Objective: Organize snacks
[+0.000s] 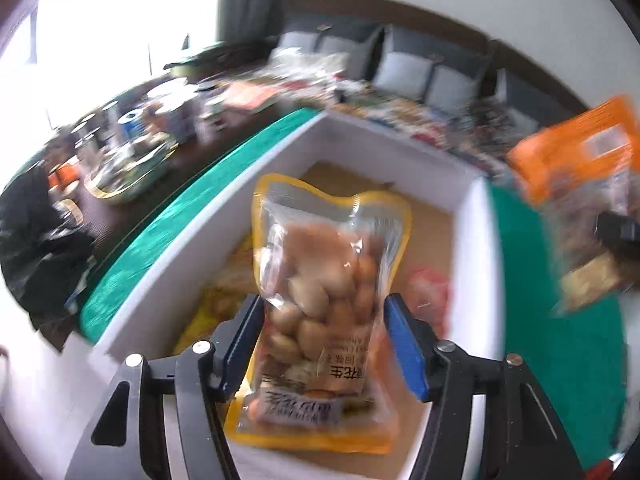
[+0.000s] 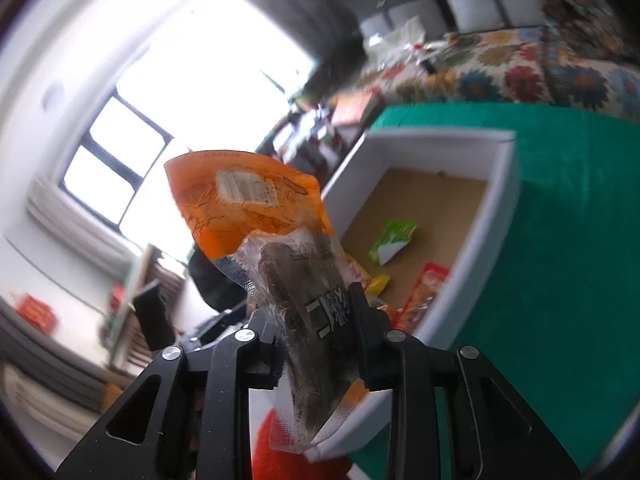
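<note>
We hold the left gripper [image 1: 324,344] over the white box [image 1: 224,216], which sits on the green tabletop [image 1: 168,224]. A peanut packet [image 1: 324,296] hangs upright between its blue jaws; the left pad touches the film, the right pad stands just clear, so we judge the jaws open and the packet positioned for release into the box. The right gripper [image 2: 316,332] carries an orange-topped packet [image 2: 280,248], pinched near its lower end, at the near-left corner of the box. Loose snacks [image 2: 392,240] already lie on the box's cardboard floor. Both packets are held upright so they fall in cleanly.
</note>
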The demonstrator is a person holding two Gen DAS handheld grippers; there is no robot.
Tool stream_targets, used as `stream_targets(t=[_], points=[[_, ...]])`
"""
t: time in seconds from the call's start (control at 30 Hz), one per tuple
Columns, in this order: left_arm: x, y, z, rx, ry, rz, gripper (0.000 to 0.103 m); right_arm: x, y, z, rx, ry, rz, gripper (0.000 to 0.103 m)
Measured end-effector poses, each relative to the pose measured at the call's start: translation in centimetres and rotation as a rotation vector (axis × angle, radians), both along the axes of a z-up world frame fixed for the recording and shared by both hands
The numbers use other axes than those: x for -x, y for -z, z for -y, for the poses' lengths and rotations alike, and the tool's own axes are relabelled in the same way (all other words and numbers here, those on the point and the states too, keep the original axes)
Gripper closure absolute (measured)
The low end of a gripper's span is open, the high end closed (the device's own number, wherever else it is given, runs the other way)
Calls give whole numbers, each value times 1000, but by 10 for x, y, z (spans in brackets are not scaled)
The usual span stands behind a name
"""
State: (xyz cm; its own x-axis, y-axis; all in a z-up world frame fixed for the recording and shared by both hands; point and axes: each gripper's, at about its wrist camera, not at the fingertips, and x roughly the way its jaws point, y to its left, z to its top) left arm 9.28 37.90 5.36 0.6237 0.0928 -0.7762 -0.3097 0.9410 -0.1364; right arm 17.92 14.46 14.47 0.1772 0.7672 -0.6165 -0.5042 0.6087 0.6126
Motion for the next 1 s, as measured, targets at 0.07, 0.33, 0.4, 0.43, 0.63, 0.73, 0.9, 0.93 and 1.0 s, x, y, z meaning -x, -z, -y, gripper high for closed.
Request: stream_targets(t=[0.07,0.33,0.4,0.43,0.63,0.73,0.9,0.93,1.0], points=[[6,12,-3,-4,-23,-7,31,10,22,-27,86,-29,-13,44],[35,-6,18,-202,-64,45,7,31,44,-23,252,-1,76,36],[39,-19,30,-229,-79,76,4,27,29,-16,300,26,154,31],[40,-26,35,-235,-102,82,0,28,22,-13,311,39,191,28],[51,-44,46,-248,-177,114,0,24,14,-7,429,101,339,21],[51,-45,48,-240,-187,96,0,22,18,-10,435,108,345,21],[51,-45,47,-295,-213,74,0,31,25,-11,454,103,339,21],[52,-45,46,-296,-211,74,0,32,27,-12,466,101,341,21],[54,-46,44,-311,-216,74,0,31,30,-18,483,98,343,21]])
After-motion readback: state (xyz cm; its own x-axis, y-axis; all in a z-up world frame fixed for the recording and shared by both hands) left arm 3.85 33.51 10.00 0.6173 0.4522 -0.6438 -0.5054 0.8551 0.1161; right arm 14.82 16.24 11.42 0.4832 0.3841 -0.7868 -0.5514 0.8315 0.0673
